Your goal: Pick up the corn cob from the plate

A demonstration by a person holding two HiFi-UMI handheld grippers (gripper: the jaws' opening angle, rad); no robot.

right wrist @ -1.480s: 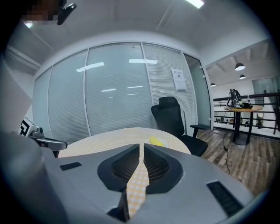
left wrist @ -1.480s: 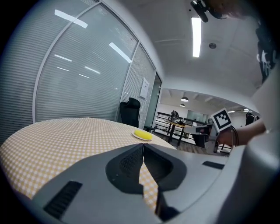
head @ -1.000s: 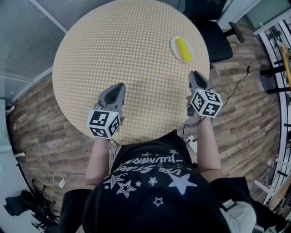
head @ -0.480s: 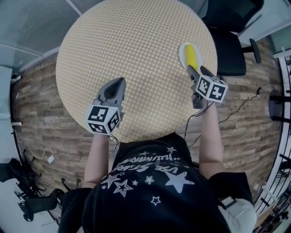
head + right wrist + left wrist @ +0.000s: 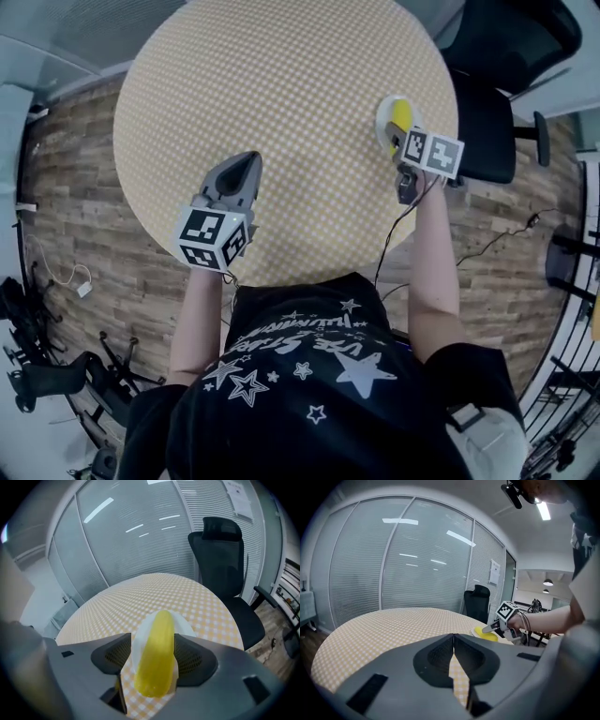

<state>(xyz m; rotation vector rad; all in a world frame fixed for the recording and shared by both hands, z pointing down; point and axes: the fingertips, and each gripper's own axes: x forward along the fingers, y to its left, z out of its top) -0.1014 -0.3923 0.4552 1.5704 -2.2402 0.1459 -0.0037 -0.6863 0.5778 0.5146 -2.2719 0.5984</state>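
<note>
While right gripper jaws were opening over the corn cob on the plate near the desk edge | left gripper jaws were closed, empty | cob looked light, stiff, smooth, roll-prone; best gripped mid-length.

corn cob on plate, plate near table's right edge, chair behind

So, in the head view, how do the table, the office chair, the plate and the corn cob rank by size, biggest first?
1. table, by far
2. office chair, though the picture's edge cuts part of it off
3. plate, partly covered
4. corn cob, lying within the plate
</note>
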